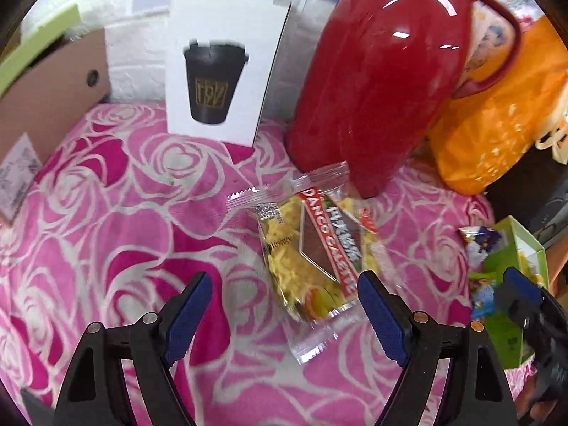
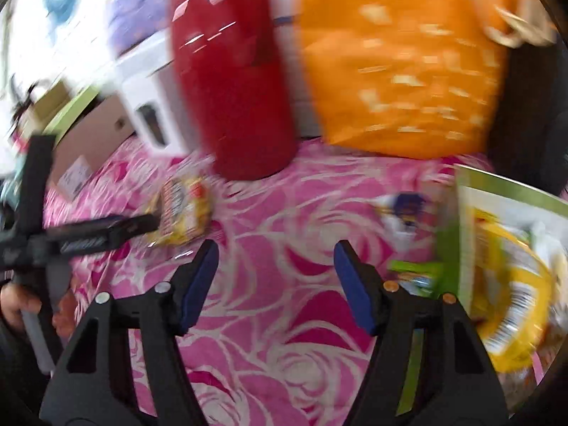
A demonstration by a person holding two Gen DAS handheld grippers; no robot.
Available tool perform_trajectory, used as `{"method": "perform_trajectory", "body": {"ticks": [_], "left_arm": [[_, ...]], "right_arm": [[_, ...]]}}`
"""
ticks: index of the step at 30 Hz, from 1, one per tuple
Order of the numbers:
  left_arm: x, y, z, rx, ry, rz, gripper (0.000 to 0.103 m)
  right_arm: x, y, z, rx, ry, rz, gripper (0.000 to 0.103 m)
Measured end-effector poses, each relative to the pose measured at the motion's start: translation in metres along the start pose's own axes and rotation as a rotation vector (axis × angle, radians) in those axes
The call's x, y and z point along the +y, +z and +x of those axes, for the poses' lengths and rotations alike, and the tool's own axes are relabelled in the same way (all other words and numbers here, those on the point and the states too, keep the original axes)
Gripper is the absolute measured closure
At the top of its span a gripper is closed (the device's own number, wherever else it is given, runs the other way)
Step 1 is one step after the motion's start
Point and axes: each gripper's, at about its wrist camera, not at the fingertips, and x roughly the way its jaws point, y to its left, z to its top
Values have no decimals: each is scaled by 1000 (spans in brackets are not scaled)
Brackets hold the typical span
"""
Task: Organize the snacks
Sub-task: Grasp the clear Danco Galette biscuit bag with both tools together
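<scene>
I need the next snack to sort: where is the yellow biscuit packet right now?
The yellow biscuit packet lies flat on the pink rose cloth, just in front of the red jug, ahead of the open left gripper in its wrist view.

Pink rose-patterned cloth (image 1: 142, 213); red flask (image 1: 376, 81); orange bag (image 1: 497, 124).

— How's my feed?
— Bright and even from my side. White glare streaks the red jug (image 1: 383, 81); fisheye edges bend and go black.
— Sharpness?
— Left is mostly crisp; right smears badly — orange bag (image 2: 401, 60) blurred.
</scene>
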Motion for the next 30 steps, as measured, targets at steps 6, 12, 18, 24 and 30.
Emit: {"method": "perform_trajectory", "body": {"ticks": [6, 12, 18, 24, 30], "left_arm": [[19, 1, 4, -3, -88, -54, 20], [23, 11, 11, 13, -136, -64, 34], [8, 4, 12, 26, -172, -7, 65], [-9, -5, -5, 24, -185, 6, 72], [-33, -12, -40, -28, -181, 59, 72]], "right_arm": [[45, 0, 48, 58, 109, -136, 34], [49, 10, 74, 61, 184, -86, 34], [42, -1, 77, 110, 219, -12, 53], [43, -8, 43, 62, 189, -23, 56], [40, -12, 2, -10, 164, -35, 56]]}}
